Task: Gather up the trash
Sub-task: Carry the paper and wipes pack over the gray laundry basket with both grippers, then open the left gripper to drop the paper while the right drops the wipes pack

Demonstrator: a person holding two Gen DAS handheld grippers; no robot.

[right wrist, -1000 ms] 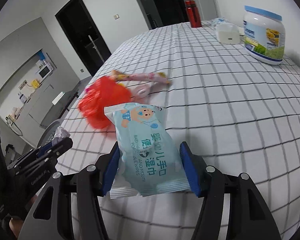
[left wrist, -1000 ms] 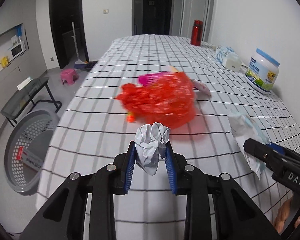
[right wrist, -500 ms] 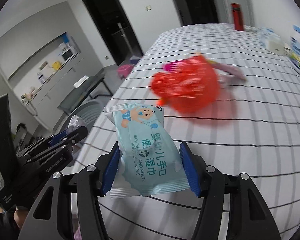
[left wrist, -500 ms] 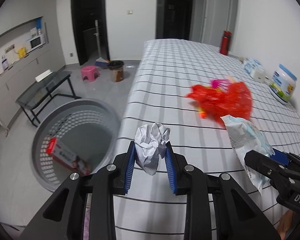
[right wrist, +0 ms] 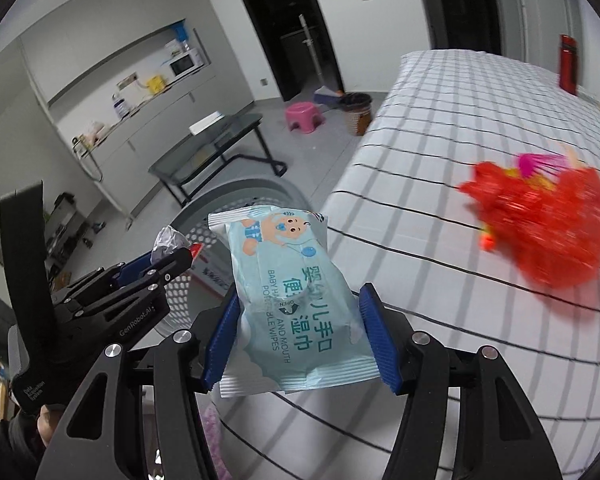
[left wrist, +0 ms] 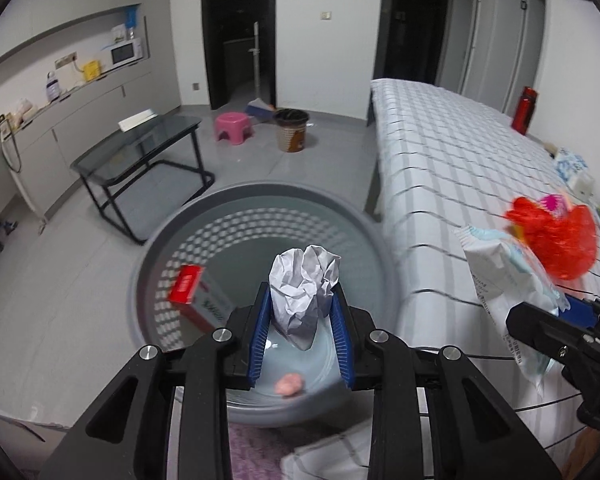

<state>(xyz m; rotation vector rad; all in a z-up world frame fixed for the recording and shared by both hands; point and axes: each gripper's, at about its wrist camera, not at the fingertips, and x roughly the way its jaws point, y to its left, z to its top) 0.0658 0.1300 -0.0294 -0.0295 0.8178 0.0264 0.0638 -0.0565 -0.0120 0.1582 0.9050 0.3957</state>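
— So, what is each claw carrying?

— Left gripper (left wrist: 302,326) is clamped on a crumpled paper ball (left wrist: 304,290), its blue pads (left wrist: 260,332) pressing both sides. Right gripper (right wrist: 300,336) is clamped across the middle of a baby wipes pack (right wrist: 296,296), held flat with the printed face up.

— How will they handle?

— My guess is that the paper is nearly weightless and springy, so a light squeeze at its waist is plenty. The pack looks soft and slick (film wrapper, dented where the pads bite), so taking it across the narrow middle seems right; by a sealed end it would likely flop.

— And where are they, relative to the bin?

— In the left wrist view the paper ball hangs directly over the mouth of the grey laundry basket (left wrist: 156,248) on the floor; a red and white box (left wrist: 198,300) and a small pink scrap (left wrist: 289,383) lie inside. The left claw tilts down into it. The right claw sits just to the right, over the edge of the checked tablecloth (right wrist: 440,160), the pack pointing toward the basket but not yet above the opening.

— Anything remaining?

— A red mesh bag (right wrist: 548,236) with something pink just behind it, blurred, lies on the cloth.
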